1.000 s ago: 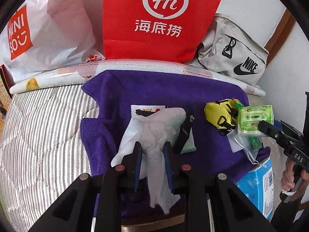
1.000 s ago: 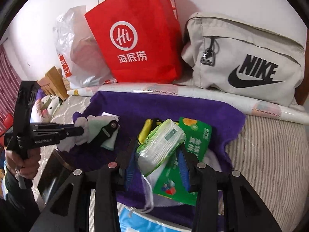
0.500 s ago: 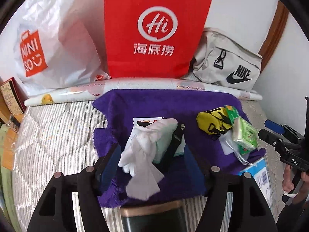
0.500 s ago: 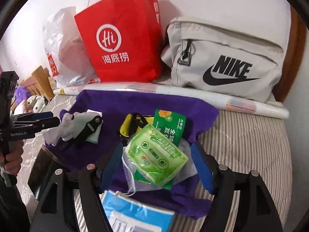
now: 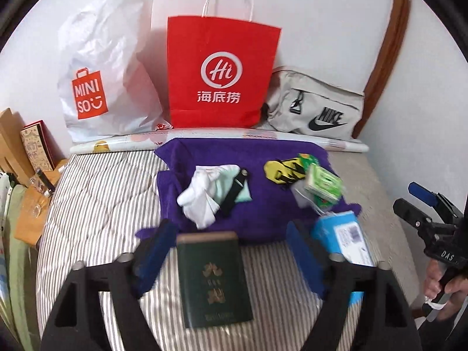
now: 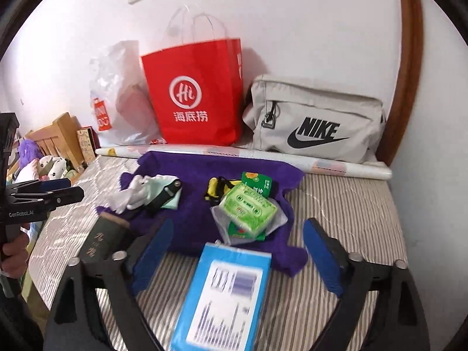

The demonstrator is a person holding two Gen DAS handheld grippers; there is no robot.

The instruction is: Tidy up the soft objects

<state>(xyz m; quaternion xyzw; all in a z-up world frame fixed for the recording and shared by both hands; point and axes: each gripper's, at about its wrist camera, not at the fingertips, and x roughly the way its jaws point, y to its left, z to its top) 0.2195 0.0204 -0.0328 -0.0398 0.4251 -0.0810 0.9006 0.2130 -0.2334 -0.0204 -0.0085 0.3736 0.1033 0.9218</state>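
On a striped bed lies a purple towel (image 5: 263,158) (image 6: 199,169). A white cloth (image 5: 201,201) (image 6: 137,190) rests on its left part beside a black strap (image 5: 235,190). On its right part are a yellow pouch (image 5: 280,169) and a green tissue pack (image 5: 323,185) (image 6: 248,207). My left gripper (image 5: 229,256) hovers back from the towel with its jaws opening and grips nothing. A dark green book (image 5: 213,278) lies on the bed below it. My right gripper (image 6: 238,259) is also opening and empty, above a blue packet (image 6: 222,298).
Along the wall stand a white Miniso bag (image 5: 96,82), a red paper bag (image 5: 219,73) and a grey Nike bag (image 6: 316,122), with a rolled sheet (image 6: 336,166) in front. Wooden boxes (image 5: 17,152) and plush toys (image 6: 49,163) sit at the left.
The left gripper let go of the white cloth and the right let go of the green tissue pack. Both pulled back and up, with their jaws spreading wide.
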